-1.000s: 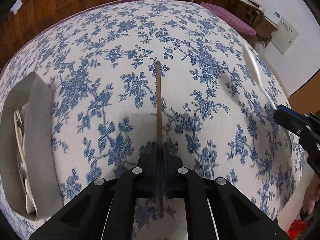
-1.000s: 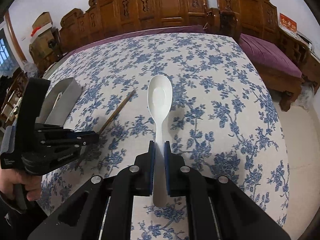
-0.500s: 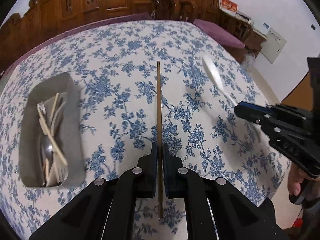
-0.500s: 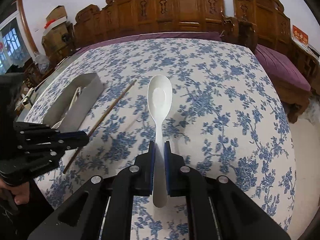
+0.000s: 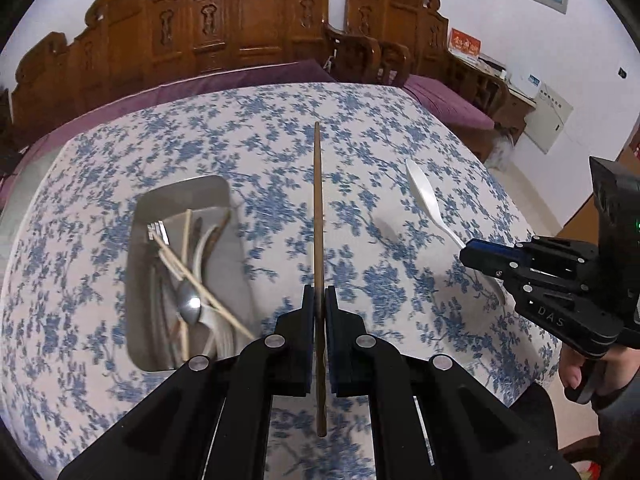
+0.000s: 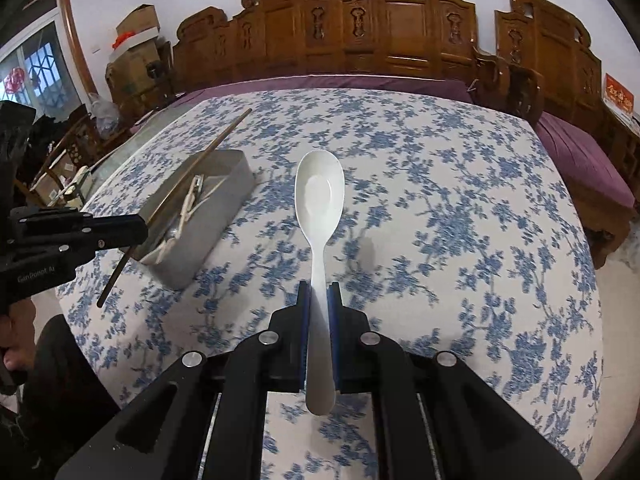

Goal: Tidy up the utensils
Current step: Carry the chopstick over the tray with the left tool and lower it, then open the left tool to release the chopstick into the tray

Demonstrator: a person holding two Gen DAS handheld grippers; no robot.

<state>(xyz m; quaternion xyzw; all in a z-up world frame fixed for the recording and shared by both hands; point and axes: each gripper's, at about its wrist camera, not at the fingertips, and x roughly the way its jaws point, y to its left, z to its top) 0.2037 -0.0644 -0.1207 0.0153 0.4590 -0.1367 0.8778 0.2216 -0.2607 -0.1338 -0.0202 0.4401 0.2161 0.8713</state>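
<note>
left gripper (image 5: 319,300) tilting down over desk (image 5: 400,128), fingers gripping chopstick (image 5: 318,208) | right gripper (image 6: 319,296) tilting down, fingers gripping spoon (image 6: 319,196)

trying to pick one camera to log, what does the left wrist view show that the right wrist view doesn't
Only left wrist: the grey rectangular tray from above, with a metal spoon and pale chopsticks inside. Only right wrist: the white plastic spoon's bowl face-on, and a window. Both: blue floral tablecloth, the dark wooden chopstick in the left tongs, the spoon in the right tongs.
</note>
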